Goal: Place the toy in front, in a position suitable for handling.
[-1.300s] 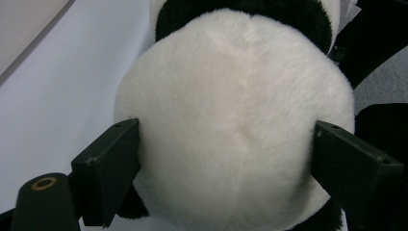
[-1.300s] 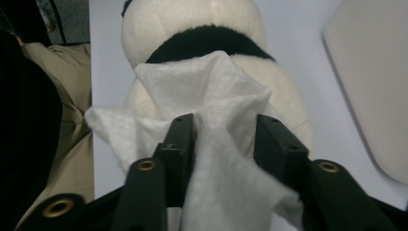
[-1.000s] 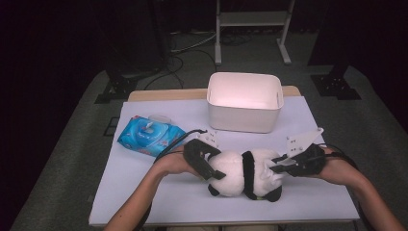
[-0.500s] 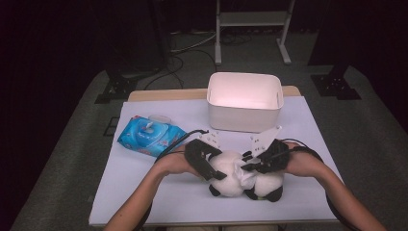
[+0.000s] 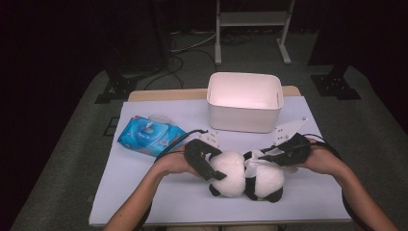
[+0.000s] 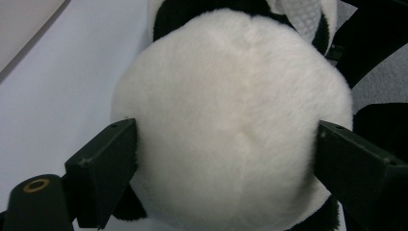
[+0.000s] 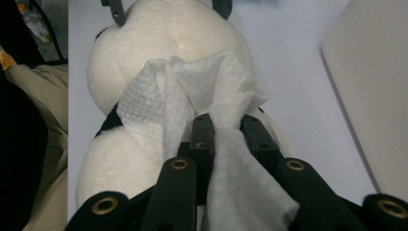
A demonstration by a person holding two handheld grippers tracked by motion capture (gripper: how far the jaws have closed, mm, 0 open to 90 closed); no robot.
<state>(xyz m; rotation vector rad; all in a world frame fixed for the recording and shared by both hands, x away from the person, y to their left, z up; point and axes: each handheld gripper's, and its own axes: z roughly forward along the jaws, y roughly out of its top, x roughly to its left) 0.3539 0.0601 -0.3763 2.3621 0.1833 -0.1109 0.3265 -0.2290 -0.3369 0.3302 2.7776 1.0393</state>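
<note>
The plush panda (image 5: pixel 248 175) lies near the front edge of the desk (image 5: pixel 144 192), its white head toward the person's left and its black-and-white body toward the right. The left gripper (image 5: pixel 214 171) is clamped on the panda's head: in the left gripper view both black jaws press into the white fur at either side of the round head (image 6: pixel 235 125). The right gripper (image 5: pixel 262 156) comes in over the panda's body from the right, its jaws pinched together on a white wet wipe (image 7: pixel 211 96), whose crumpled free end lies against the panda's fur at the neck.

Behind the panda, toward the far edge of the desk, stands a white rectangular bin (image 5: pixel 244 103), open at the top. To the left of the panda and a little farther back lies a blue pack of wipes (image 5: pixel 150 135), well apart from the toy; the left gripper's cable runs across the desk just beside it.

The desk has a pale lavender-white top, with a strip of light wood showing along the far edge behind the bin. It stands on grey carpet (image 5: pixel 62 159). Beyond the panda and the bin the room is dark, with black stand feet on the floor, loose cables, and the legs of a white metal frame (image 5: pixel 252 29) at the back.
</note>
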